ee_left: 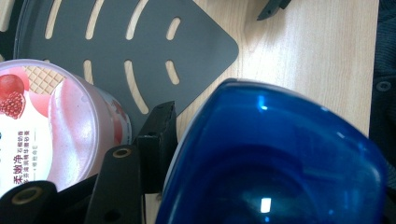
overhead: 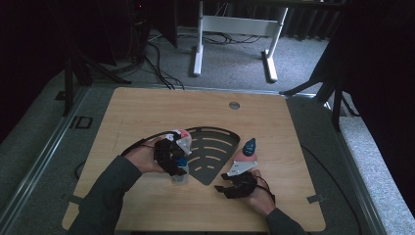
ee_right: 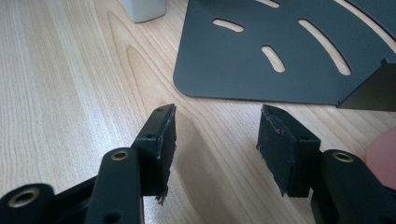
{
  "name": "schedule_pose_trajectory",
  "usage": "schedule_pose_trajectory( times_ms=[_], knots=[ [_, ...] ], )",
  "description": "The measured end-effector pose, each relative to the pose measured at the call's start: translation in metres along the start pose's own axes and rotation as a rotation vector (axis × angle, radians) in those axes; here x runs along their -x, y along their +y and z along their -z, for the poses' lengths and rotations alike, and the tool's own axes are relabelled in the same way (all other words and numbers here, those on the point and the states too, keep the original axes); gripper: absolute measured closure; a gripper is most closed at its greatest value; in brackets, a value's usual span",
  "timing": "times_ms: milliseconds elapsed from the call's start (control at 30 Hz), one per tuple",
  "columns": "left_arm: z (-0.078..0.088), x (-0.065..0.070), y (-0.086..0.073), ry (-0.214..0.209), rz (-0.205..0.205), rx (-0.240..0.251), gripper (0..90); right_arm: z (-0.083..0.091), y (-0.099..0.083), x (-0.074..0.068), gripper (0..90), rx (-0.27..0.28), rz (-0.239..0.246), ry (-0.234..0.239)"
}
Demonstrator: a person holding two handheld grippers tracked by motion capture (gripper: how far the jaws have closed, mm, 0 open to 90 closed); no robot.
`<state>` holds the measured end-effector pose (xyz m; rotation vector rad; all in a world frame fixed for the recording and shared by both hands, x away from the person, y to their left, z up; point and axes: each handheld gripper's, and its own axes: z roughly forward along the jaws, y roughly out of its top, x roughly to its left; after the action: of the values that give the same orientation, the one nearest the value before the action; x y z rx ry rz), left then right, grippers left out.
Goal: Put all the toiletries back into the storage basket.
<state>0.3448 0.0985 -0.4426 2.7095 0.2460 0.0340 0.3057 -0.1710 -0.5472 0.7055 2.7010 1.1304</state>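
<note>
Left gripper: its jaws are shut around the blue cap of a small clear bottle. One black pad sits right against the cap.
Small clear bottle: it stands upright on the wooden table, just beside the dark slotted tray.
Pink cup: it sits next to the left gripper, at the edge of the tray.
Right gripper: its jaws are apart with nothing between them. It hovers low over the bare table, near the tray's corner.
Blue-topped bottle: it stands on the table, beyond the right gripper.
</note>
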Motion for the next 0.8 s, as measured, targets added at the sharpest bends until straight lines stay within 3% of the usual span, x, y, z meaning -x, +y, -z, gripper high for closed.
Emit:
schedule_pose_trajectory(
  times_ms=[800],
  knots=[
    [-0.0003,0.0025,0.0028,0.009,-0.008,-0.010,53.4,-0.0009,-0.0005,0.0002,46.0,-0.001,-0.002,0.001]
  ],
)
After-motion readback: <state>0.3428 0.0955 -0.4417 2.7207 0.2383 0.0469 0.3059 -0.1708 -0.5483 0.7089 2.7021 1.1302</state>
